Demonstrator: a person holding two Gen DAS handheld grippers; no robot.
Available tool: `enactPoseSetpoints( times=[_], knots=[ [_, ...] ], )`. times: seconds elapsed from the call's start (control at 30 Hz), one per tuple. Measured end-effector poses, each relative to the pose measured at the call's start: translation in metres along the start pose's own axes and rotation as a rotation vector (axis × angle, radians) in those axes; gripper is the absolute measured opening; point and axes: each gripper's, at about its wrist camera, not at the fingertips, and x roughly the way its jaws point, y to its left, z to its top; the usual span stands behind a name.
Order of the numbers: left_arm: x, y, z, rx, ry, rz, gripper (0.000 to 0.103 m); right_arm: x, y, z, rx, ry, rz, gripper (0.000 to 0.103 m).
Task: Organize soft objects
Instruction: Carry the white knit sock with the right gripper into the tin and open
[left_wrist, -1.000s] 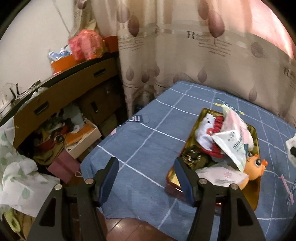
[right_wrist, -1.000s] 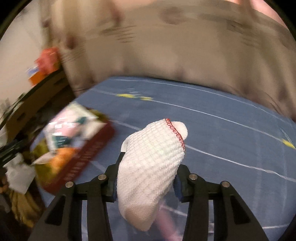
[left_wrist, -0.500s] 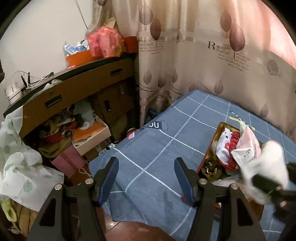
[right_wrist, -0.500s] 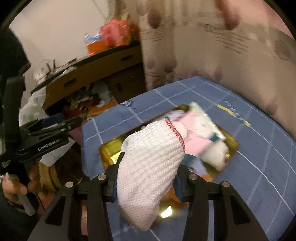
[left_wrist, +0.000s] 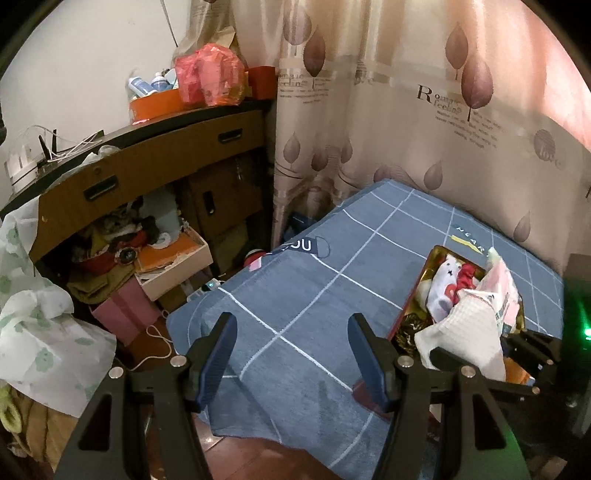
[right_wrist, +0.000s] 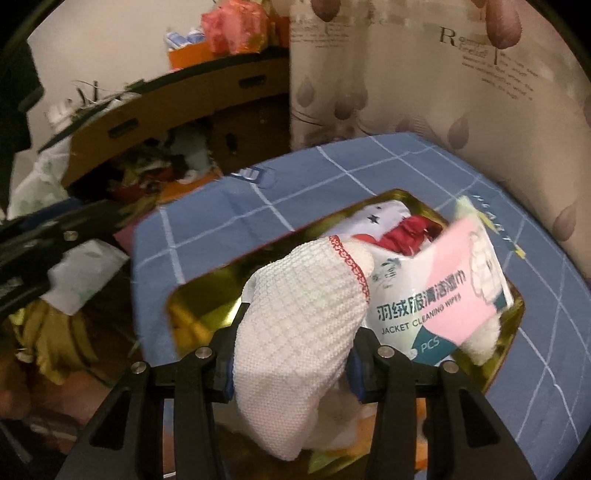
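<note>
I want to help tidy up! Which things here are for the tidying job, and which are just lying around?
For the job: white knitted cloth held in the right gripper; gold tin; wipes pack inside it.

Lying about: orange box, red bag, pink box.

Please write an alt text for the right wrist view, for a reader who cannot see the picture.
The right hand-held gripper is shut on a white knitted cloth with a red edge, held over an open gold tin on a blue checked cover. The tin holds a pink and white wipes pack and red and white fabric; a curtain hangs behind.
</note>
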Motion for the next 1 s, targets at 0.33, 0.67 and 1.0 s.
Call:
enactPoseSetpoints(
  times=[0.33, 0.67, 1.0],
  knots=[
    [-0.001, -0.013, -0.006, 0.044, 0.003, -0.009, 0.064, 0.01, -0.006, -0.005, -0.006, 0.016, -0.066, 0.064],
    [-0.007, -0.023, -0.01, 0.056, 0.001, -0.04, 0.064, -0.03, 0.007, -0.003, -0.006, -0.075, -0.063, 0.083],
    [-0.015, -0.046, -0.016, 0.096, 0.027, -0.087, 0.064, -0.089, 0.002, -0.027, 0.023, -0.12, -0.216, 0.1]
  ],
)
